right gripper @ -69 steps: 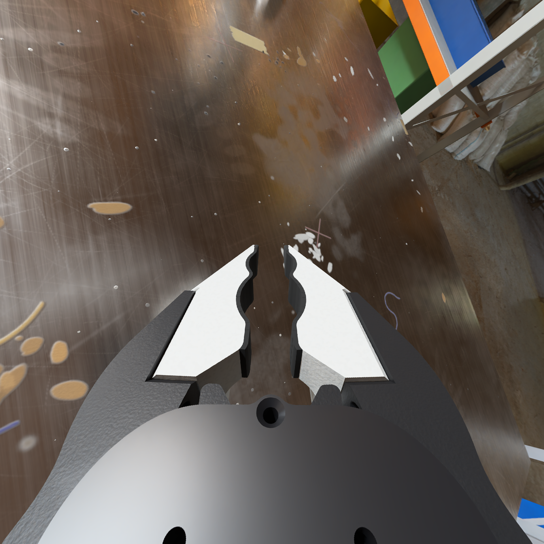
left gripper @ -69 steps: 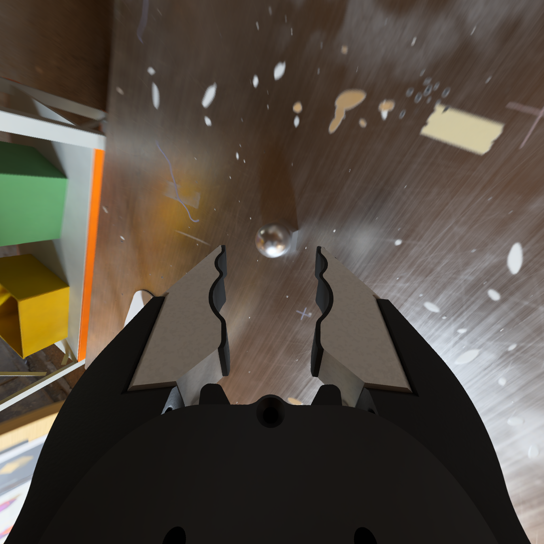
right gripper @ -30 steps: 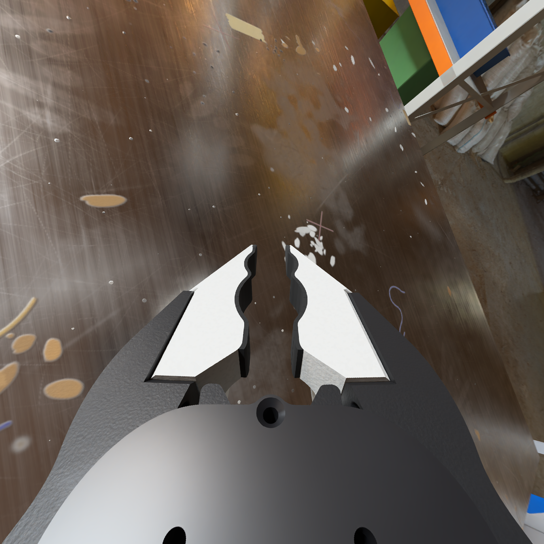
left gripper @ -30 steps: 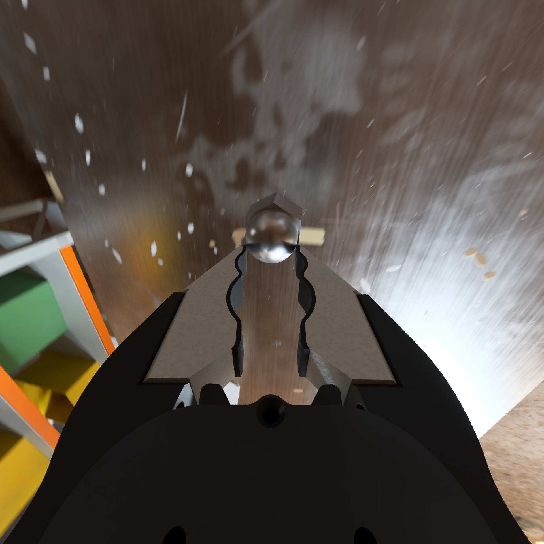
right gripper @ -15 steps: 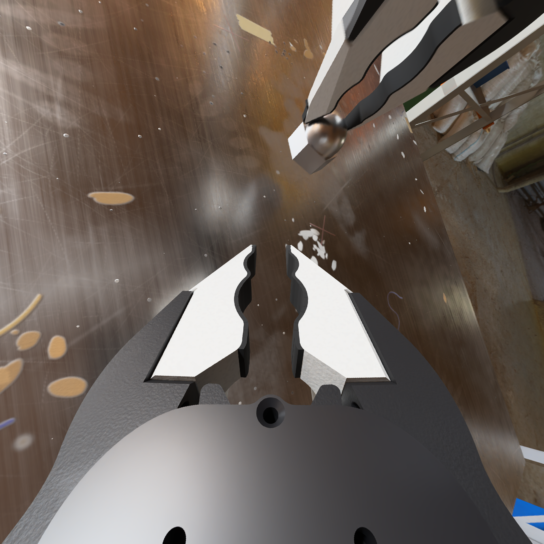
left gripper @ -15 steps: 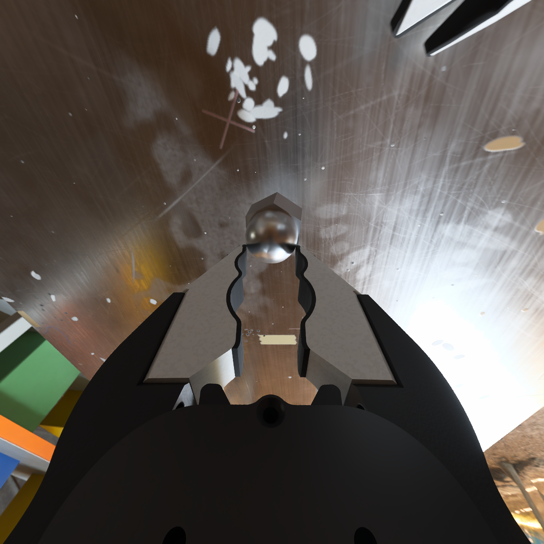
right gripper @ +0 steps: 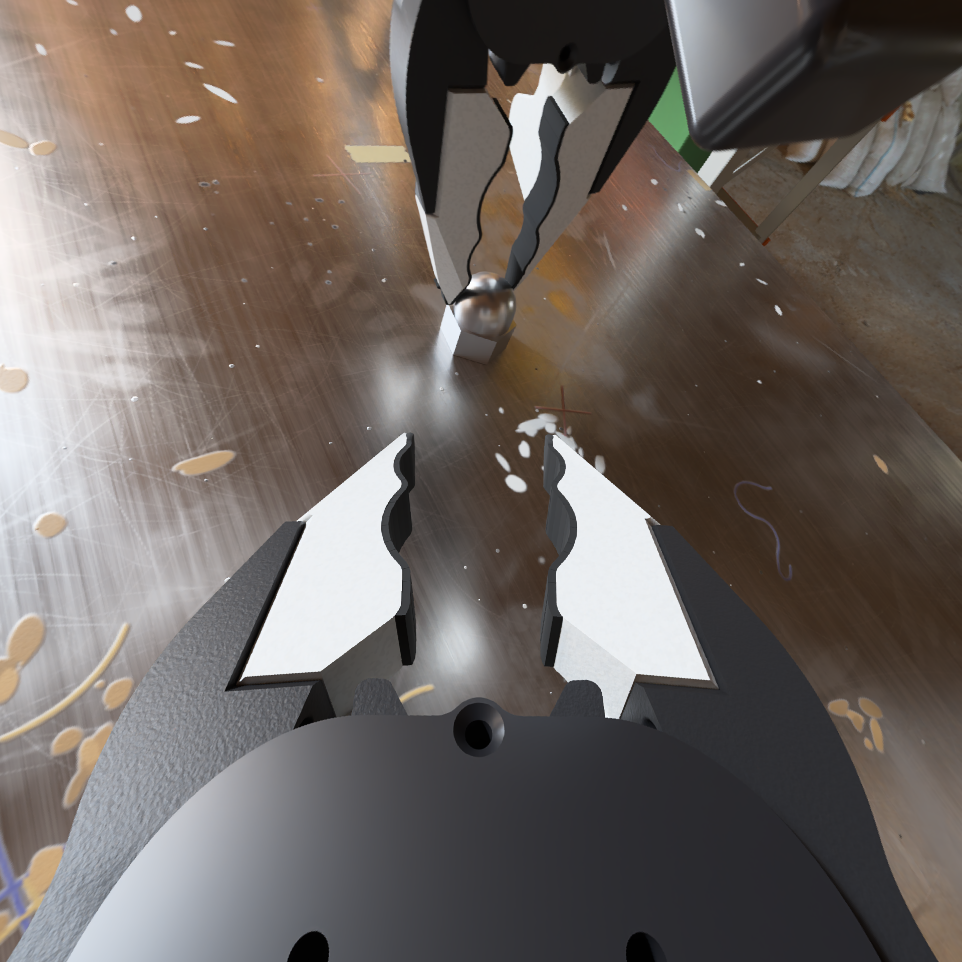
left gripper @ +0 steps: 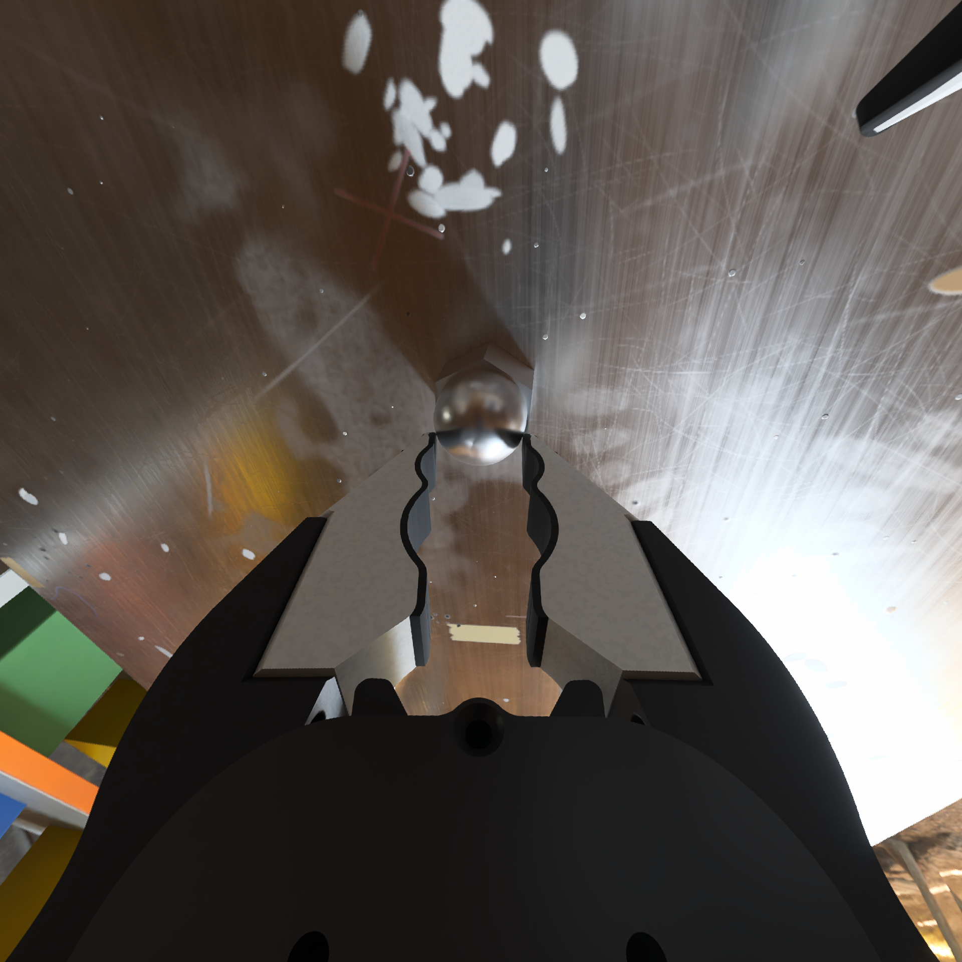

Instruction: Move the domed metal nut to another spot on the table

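The domed metal nut (left gripper: 480, 416) is a shiny dome on a hex base. My left gripper (left gripper: 479, 440) is shut on the dome at its fingertips. In the right wrist view the left gripper (right gripper: 484, 291) points down from the top, and the nut (right gripper: 484, 317) has its hex base at or just above the scratched metal table (right gripper: 208, 312); I cannot tell if it touches. My right gripper (right gripper: 479, 442) is open and empty, low over the table a short way in front of the nut. One of its fingers (left gripper: 911, 88) shows at the top right of the left wrist view.
White paint spots (left gripper: 458, 62) and a red cross mark (left gripper: 388, 218) lie beyond the nut. A strip of beige tape (right gripper: 377, 152) lies behind the left gripper. A shelf with green (left gripper: 47, 671), yellow and orange boxes stands beside the table. The table edge (right gripper: 885, 395) and dirt floor are at the right.
The left gripper closed on the nut, carried it across the table toward the right gripper and lowered it near the paint spots. The right gripper's jaws have opened wider.
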